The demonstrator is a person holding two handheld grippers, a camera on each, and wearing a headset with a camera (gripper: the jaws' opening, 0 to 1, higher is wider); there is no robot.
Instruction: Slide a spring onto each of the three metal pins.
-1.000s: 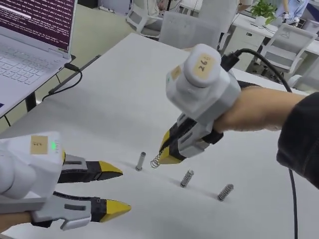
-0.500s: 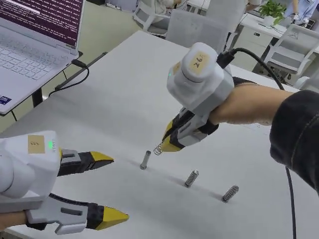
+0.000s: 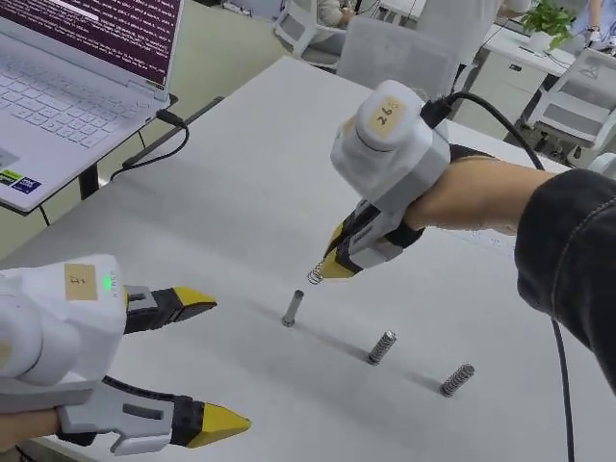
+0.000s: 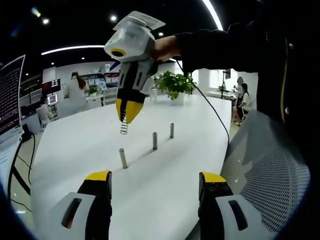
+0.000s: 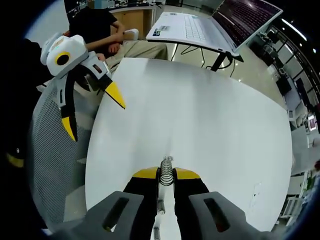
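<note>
Slim silvery spring (image 3: 315, 274) (1 open coil)

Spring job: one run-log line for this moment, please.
right claw: shut on spring, above bare pin | left claw: open, empty | other pins: sprung

Row of three on white table (image 3: 241, 173): short bare metal pin (image 3: 292, 308) at left end, two spring-sleeved metal pins (image 3: 381, 347) to its right. Right gripper (image 3: 329, 271) above, just behind bare pin (small coiled metal spring (image 3: 315, 275) between fingers). Left gripper (image 3: 231, 364) left of row, well apart. Open silver laptop (image 3: 77, 87) far left, behind.
</note>
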